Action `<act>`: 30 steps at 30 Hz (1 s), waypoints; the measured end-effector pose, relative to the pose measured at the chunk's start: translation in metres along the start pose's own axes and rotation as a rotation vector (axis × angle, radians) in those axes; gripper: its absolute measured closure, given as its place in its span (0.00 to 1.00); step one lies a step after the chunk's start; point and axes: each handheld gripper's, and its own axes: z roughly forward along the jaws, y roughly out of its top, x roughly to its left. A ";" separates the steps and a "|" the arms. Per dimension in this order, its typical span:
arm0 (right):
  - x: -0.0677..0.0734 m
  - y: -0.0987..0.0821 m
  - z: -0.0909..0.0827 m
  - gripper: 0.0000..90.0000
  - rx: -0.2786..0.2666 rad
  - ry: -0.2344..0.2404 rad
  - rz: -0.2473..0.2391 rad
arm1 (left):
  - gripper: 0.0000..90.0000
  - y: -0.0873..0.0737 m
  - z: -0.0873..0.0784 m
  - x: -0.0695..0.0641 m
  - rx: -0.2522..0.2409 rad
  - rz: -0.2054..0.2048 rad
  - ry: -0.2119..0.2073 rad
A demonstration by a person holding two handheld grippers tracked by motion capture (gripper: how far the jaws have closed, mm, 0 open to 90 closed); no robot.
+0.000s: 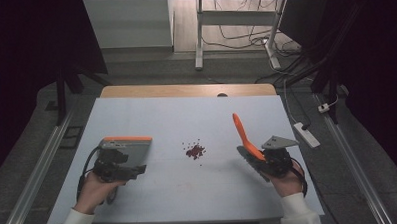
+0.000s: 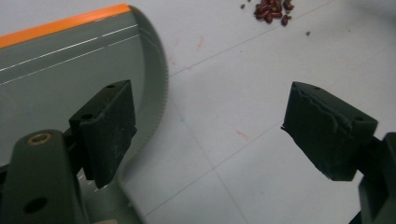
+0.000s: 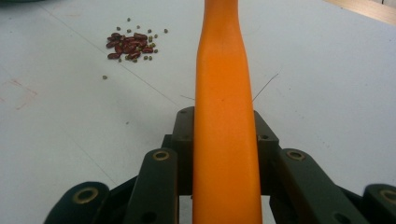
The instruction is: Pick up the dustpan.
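Note:
A small pile of dark red beans (image 1: pixel 194 151) with a few tiny green ones lies mid-table; the same beans (image 2: pixel 273 10) sit at the top of the left gripper view, and these beans (image 3: pixel 130 46) lie ahead and left in the right gripper view. A grey dustpan (image 1: pixel 128 146) with an orange edge lies at the left. My left gripper (image 1: pixel 131 169) stands open beside it; in the left gripper view one jaw of this gripper (image 2: pixel 210 126) hangs over the dustpan (image 2: pixel 56 79), the other over bare table. My right gripper (image 1: pixel 264 161) is shut on an orange handle (image 1: pixel 242 133) that slants up and away. The handle (image 3: pixel 224 93) runs between the right gripper's (image 3: pixel 224 126) jaws.
The white table top (image 1: pixel 189 192) has a wooden strip (image 1: pixel 185 90) along its far edge. A white power strip (image 1: pixel 307 134) lies on the floor at the right. Desk legs and cables stand behind the table.

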 end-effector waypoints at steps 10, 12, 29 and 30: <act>0.002 0.000 0.003 0.78 0.012 -0.001 -0.011 | 0.19 -0.012 -0.013 0.019 0.010 -0.097 0.047; 0.002 0.000 0.004 0.78 0.014 0.000 -0.014 | 0.16 -0.012 -0.016 0.022 0.019 -0.142 0.036; 0.001 -0.002 0.004 0.78 0.016 -0.002 -0.005 | 0.14 -0.028 -0.012 0.033 0.105 -0.221 0.072; 0.001 -0.002 0.005 0.78 0.018 0.000 -0.005 | 0.14 -0.031 -0.010 0.034 0.120 -0.232 0.081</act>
